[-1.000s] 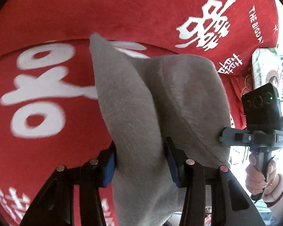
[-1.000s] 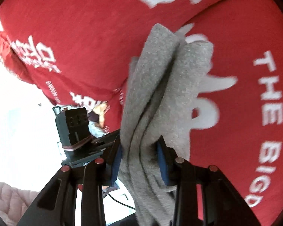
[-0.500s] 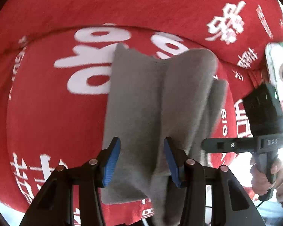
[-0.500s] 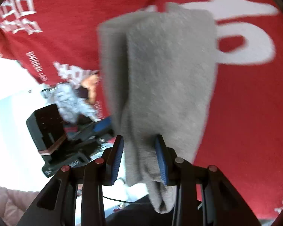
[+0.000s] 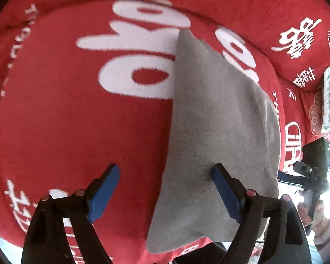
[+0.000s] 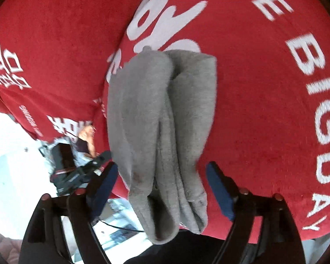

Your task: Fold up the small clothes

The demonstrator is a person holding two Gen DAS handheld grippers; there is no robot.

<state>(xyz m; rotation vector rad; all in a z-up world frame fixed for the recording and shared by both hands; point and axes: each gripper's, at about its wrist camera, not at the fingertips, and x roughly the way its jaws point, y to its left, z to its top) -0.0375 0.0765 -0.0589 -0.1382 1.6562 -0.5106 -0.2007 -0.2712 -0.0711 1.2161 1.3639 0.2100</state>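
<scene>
I am holding my left gripper (image 5: 166, 190) over a red cushion (image 5: 77, 121) printed with large white characters, and its jaws are opening wide. The blue pad of the left finger (image 5: 103, 195) is standing clear over bare red fabric. The right pad (image 5: 225, 193) is lying against the grey garment (image 5: 215, 136), but nothing is being pinched between the two, so this gripper is released. The grey garment is lying folded on the cushion, running from a pointed corner near the white characters down to the cushion's near edge. At the far right of this view my other gripper (image 5: 310, 171) is showing, dark and partly blurred, with my hand (image 5: 319, 215) on its handle.

From my right wrist, the left gripper (image 6: 77, 169) is appearing at the left edge, beside the garment. My right gripper (image 6: 162, 189) is opening its jaws too. The grey garment (image 6: 162, 114) is sitting between the blue pads in several thick folds, its lower end drooping over the cushion's (image 6: 264, 110) edge, and neither pad is pressing on it. White lettering is curving along the red cushion to the right.
</scene>
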